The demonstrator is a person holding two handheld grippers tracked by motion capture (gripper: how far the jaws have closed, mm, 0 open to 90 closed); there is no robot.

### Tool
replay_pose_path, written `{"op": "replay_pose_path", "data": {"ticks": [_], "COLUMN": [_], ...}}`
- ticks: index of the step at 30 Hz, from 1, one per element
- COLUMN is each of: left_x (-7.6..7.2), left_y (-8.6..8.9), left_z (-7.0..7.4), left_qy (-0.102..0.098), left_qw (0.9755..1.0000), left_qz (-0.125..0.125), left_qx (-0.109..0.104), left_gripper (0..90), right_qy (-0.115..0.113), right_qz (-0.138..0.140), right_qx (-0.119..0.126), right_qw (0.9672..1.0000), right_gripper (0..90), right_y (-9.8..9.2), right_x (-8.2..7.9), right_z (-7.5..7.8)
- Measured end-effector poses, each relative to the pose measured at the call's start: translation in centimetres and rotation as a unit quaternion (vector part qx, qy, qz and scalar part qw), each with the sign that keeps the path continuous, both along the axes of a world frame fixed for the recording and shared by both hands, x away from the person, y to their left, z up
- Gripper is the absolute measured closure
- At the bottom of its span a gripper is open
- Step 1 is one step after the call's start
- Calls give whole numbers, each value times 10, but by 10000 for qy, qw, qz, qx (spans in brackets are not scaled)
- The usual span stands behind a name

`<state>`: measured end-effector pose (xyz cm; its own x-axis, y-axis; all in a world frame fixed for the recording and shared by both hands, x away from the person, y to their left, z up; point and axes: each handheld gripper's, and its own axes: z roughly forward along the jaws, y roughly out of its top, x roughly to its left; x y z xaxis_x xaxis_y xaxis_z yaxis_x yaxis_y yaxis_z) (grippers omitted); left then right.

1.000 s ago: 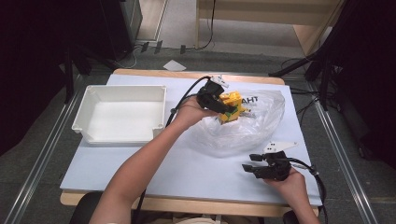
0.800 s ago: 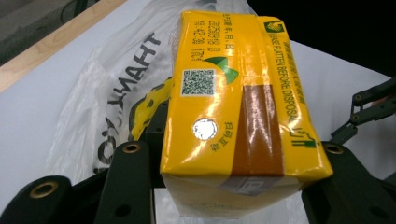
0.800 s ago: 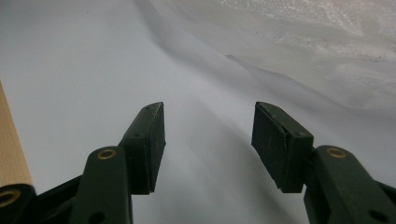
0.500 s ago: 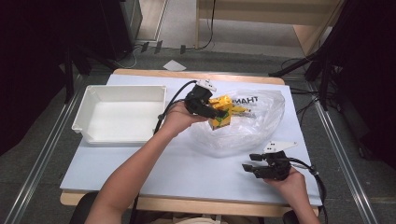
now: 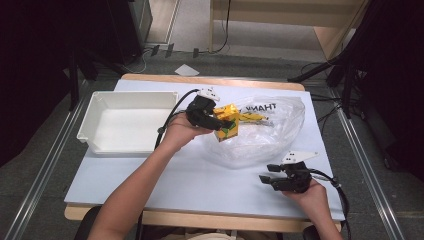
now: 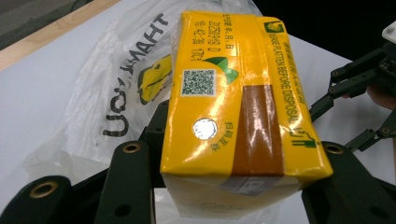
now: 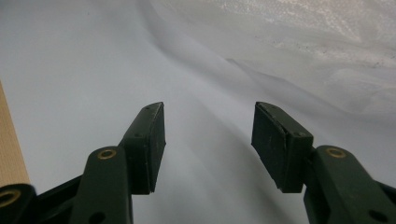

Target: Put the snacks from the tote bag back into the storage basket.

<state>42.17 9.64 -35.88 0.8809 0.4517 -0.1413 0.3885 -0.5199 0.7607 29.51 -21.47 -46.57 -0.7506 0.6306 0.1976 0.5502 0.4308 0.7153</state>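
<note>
Left gripper (image 5: 220,122) clamping a yellow drink carton (image 6: 233,107) between its jaws, carton lifted above the clear plastic bag (image 5: 272,135), beside the white tray (image 5: 125,102), right gripper (image 5: 270,176) spread wide with nothing in it, low over the table (image 5: 200,180)

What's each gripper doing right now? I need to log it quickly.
Left gripper: shut on the yellow carton, held above the plastic bag.
Right gripper: open, holding nothing, over the table.
</note>
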Motion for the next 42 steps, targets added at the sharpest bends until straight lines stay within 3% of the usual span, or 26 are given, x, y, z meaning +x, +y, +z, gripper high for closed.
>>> {"op": "replay_pose_path", "data": {"ticks": [6,10,21,24,42], "left_x": [-2,-2,-4,-4,-3], "left_y": [6,11,24,27,43], "left_z": [1,4,12,13,24], "left_qy": [-13,-2,-31,51,24], "left_qw": [10000,10000,9998,9999,9997], "left_qz": [23,46,73,90,210], "left_qx": [81,-10,159,87,132], "left_gripper": [526,526,525,525,525], "right_qy": [-27,-29,-50,-55,-156], "right_qz": [5,15,56,92,89], "right_qx": [34,39,47,21,-35], "right_qw": [10000,10000,10000,9999,9998], "right_gripper": [454,454,452,451,448], "right_y": [-1,-1,1,2,3], "right_x": [-1,-1,-3,-3,-1], "right_z": [1,1,1,-1,-3]}}
